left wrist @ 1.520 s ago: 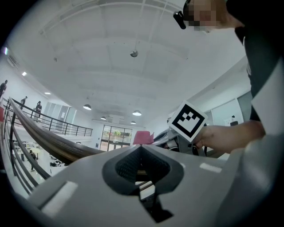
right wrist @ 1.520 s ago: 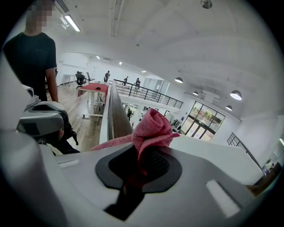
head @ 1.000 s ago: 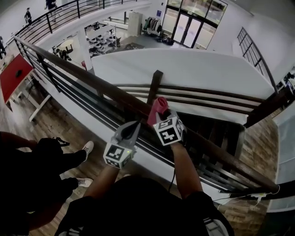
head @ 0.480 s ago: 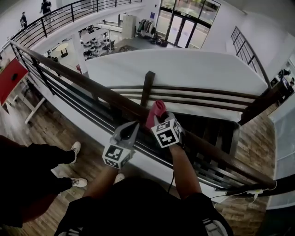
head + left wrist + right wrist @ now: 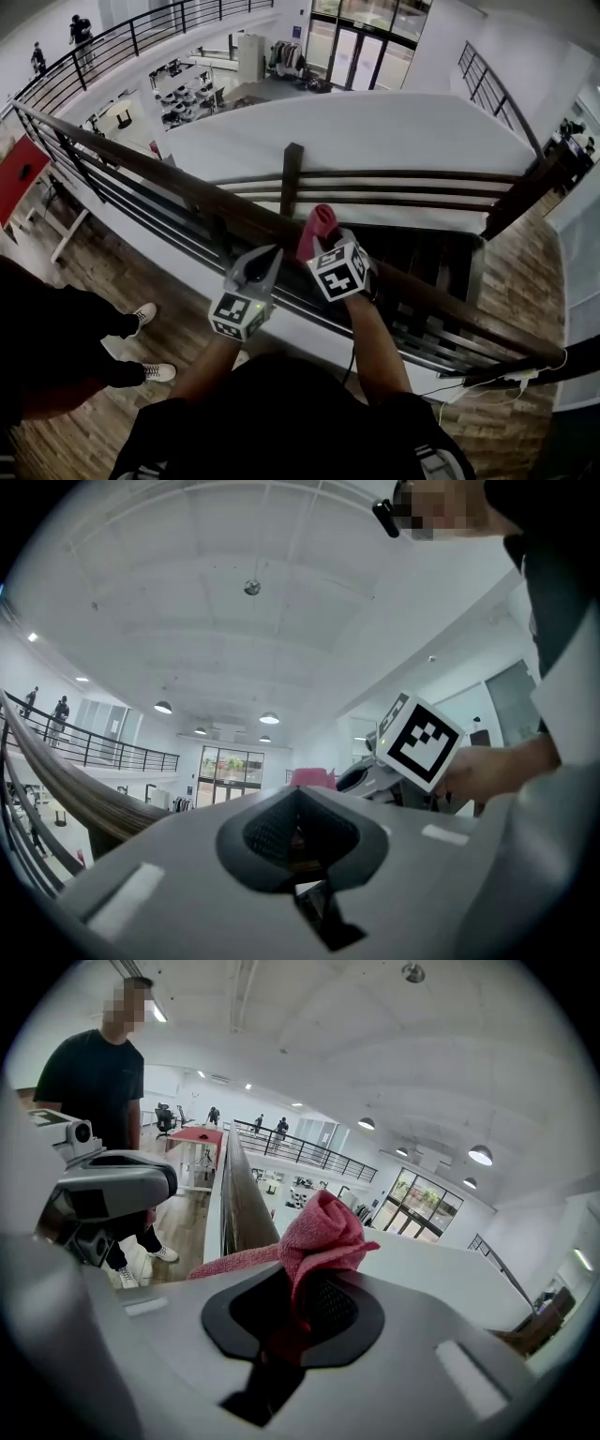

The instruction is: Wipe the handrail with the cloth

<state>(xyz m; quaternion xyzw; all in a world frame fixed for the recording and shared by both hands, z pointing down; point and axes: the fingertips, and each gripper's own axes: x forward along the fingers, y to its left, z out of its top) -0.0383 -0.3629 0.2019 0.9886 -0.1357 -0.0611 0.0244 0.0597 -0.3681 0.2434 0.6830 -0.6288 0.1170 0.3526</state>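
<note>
A dark wooden handrail [image 5: 187,183] runs diagonally across the head view, from upper left to lower right. My right gripper [image 5: 323,242] is shut on a pink cloth [image 5: 315,228] that bunches up above the jaws, right at the rail's top. The right gripper view shows the cloth [image 5: 319,1237] folded between the jaws, with the handrail [image 5: 246,1208] stretching away beyond it. My left gripper [image 5: 262,262] hovers just left of the right one, near the rail, jaws closed with nothing in them. In the left gripper view the jaws [image 5: 298,829] point up toward the ceiling.
Below the rail are dark horizontal bars and a vertical post [image 5: 290,178]. Behind lies a white-walled stairwell [image 5: 375,131] and an open atrium far below. A person in dark clothes and white shoes [image 5: 141,319] stands at my left on the wood floor.
Both grippers and the cloth have shifted slightly along the rail as I step. The bystander at left has moved back, with less of the body in view.
</note>
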